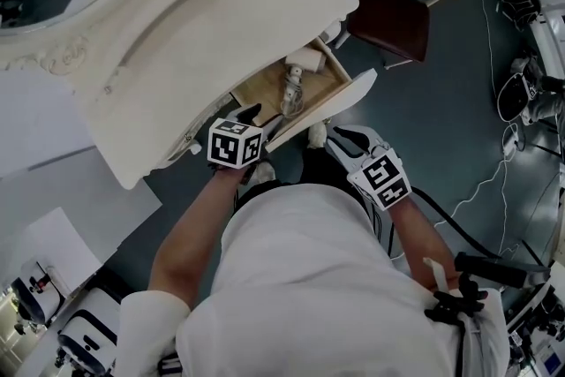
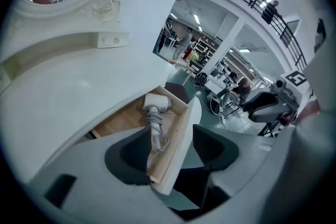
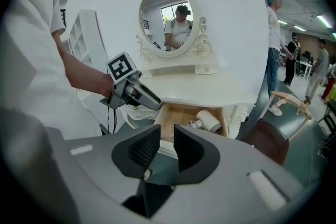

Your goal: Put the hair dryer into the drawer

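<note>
One open drawer (image 1: 261, 91), hair dryer (image 2: 156, 103) lying inside, left gripper (image 2: 173, 140) and right gripper (image 3: 167, 138) empty, jaws apart.

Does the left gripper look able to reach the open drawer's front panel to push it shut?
Probably yes. The left gripper hovers just before the drawer front with open, empty jaws. Nothing stands between gripper and panel, and the hair dryer lies inside the drawer.

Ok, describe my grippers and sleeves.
The left gripper and right gripper are pale grey with black fingers, ribbed on the right one. Each bears a white cube with black square markers. A black cable trails from the right. Short white sleeves.
</note>
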